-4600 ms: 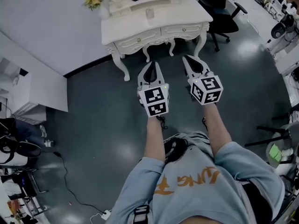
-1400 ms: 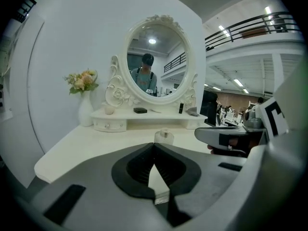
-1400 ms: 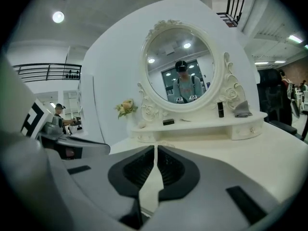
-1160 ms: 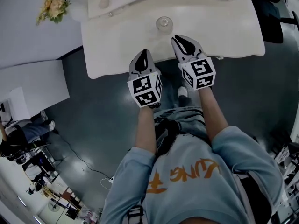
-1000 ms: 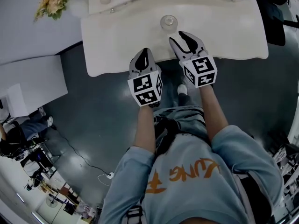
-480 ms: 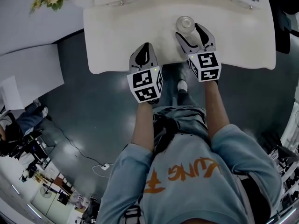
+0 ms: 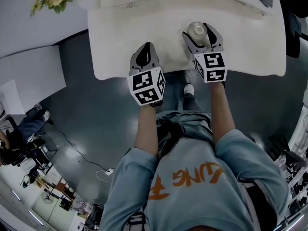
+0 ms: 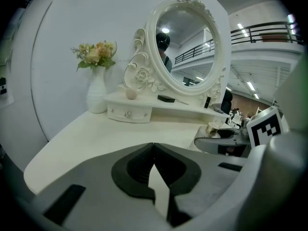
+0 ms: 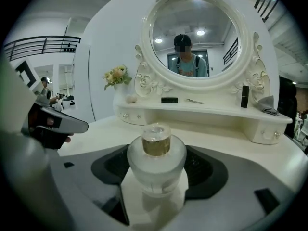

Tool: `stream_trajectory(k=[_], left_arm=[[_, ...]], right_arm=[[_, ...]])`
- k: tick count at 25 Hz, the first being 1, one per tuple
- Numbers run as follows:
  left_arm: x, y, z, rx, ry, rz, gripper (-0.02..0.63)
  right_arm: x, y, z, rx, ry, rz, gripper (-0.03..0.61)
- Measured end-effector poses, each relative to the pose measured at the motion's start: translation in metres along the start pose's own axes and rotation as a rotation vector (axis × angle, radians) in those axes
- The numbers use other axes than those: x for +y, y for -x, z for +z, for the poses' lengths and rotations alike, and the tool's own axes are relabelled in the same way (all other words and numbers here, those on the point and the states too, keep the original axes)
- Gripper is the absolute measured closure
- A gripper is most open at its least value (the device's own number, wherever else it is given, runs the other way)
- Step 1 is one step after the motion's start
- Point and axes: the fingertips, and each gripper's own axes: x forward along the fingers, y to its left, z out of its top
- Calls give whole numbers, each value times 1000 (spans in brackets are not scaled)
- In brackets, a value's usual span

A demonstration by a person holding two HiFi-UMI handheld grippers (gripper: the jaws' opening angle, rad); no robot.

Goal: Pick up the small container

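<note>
The small container (image 7: 197,29), a frosted glass jar with a gold neck and clear stopper (image 9: 156,162), stands upright on the white dressing table (image 7: 125,37). My right gripper (image 7: 199,31) reaches over the table's front edge with one jaw on each side of the jar. In the right gripper view (image 9: 156,179) its jaws are opening, with the jar between them and a thin gap at each pad. My left gripper (image 7: 146,49) hovers at the table's front edge, left of the jar, shut and holding nothing (image 8: 154,146).
An oval mirror (image 9: 195,37) rises behind a raised shelf with small drawers (image 9: 192,112) at the table's back. A white vase of flowers (image 8: 96,90) stands at the far left. A dark lipstick tube (image 9: 245,96) and small items sit on the shelf.
The right gripper has moved forward over the table and its jaws have spread around the jar. The left gripper has stayed shut near the front edge.
</note>
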Motion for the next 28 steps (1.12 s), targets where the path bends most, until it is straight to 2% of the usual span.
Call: stream_trajectory(k=[12, 18, 23, 28], left_arm=[[-5, 27, 2, -45, 17, 32, 592], [-15, 54, 8, -106, 19, 68, 592], [-40, 80, 15, -178, 30, 76, 592], [-67, 108, 18, -240, 27, 91, 592]], right_arm=[[4, 6, -5, 60, -11, -22, 252], [11, 43, 19, -34, -2, 33, 252], [15, 88, 46, -129, 49, 76, 252], [12, 138, 61, -197, 44, 104, 252]])
